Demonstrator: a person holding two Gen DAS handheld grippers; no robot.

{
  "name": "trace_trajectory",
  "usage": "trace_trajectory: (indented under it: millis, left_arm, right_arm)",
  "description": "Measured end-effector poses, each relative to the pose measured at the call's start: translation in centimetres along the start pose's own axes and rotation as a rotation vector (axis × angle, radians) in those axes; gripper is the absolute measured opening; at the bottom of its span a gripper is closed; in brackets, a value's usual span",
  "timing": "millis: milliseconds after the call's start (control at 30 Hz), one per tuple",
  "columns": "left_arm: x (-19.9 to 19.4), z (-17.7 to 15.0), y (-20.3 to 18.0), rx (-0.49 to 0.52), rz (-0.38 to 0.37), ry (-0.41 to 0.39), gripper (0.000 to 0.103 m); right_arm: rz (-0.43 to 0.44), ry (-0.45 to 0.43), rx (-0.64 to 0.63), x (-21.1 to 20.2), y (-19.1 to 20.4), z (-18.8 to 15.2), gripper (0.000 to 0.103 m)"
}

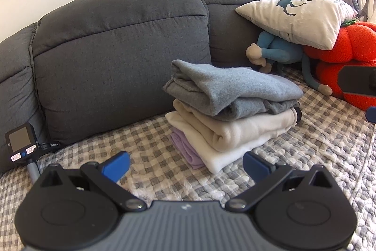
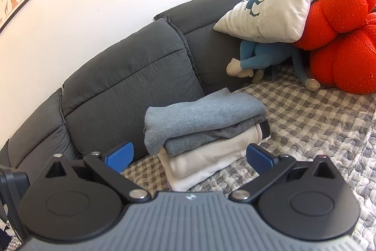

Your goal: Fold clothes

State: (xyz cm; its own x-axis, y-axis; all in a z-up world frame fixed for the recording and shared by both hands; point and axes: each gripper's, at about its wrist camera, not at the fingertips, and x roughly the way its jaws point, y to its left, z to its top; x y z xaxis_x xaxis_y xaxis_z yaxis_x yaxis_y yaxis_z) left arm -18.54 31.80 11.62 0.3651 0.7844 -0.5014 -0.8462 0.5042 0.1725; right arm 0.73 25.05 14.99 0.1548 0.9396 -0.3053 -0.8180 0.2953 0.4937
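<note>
Left gripper (image 1: 186, 165): blue pads spread wide, nothing between them. Right gripper (image 2: 189, 157): likewise spread, empty.

Stack of 4 folded garments straight ahead of both, on the checked quilt (image 1: 317, 145): grey sweater (image 1: 230, 88) on top, cream garment (image 1: 235, 131) under it, then white, lilac piece (image 1: 185, 149) lowest.

Beyond the stack, the dark sofa cushion (image 1: 117, 58). Ahead to the right, a white pillow (image 2: 275, 13) leaning on an orange plush (image 2: 340, 39).
</note>
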Motion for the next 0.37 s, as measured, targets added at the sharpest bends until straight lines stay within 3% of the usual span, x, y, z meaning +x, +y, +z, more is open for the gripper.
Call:
trace_trajectory:
  millis: [367]
  left_arm:
    - [-0.39, -0.01, -0.41, 0.02, -0.001, -0.023, 0.102]
  right_arm:
    - [-0.002, 0.002, 0.01, 0.05, -0.18, -0.01, 0.103]
